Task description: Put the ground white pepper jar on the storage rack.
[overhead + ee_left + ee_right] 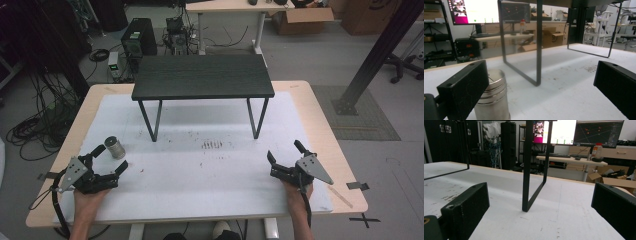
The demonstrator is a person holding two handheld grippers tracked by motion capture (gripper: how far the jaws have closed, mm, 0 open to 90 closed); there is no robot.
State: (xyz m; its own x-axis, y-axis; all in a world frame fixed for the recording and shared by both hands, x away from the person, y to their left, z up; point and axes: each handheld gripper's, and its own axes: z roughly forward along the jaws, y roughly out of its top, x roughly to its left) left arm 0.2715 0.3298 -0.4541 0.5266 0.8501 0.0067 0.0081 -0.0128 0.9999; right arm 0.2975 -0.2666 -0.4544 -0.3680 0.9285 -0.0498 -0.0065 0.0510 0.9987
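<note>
From the high view, a person's two hands rest at the near edge of a white-topped table (200, 195), each holding a gripper. The left gripper (111, 159) sits at the near left with its jaws spread wide and nothing between them; a small metal can (115, 147) stands upright just beside its far jaw. The right gripper (285, 152) lies at the near right, jaws likewise apart and empty, well away from the can. A low black stand (202, 76) on thin legs occupies the far middle of the table. Dark scuff marks (212, 145) dot the white surface in front of it.

In the left gripper view, the can (492, 100) stands on the table at lower left, partly behind the left jaw, close to it; whether they touch cannot be told. The jaws are wide apart. A stand leg (539, 45) rises beyond.

In the right gripper view, the jaws stand open over bare white tabletop (564, 215), with a stand leg (527, 167) straight ahead and a lit monitor (555, 131) in the background.
</note>
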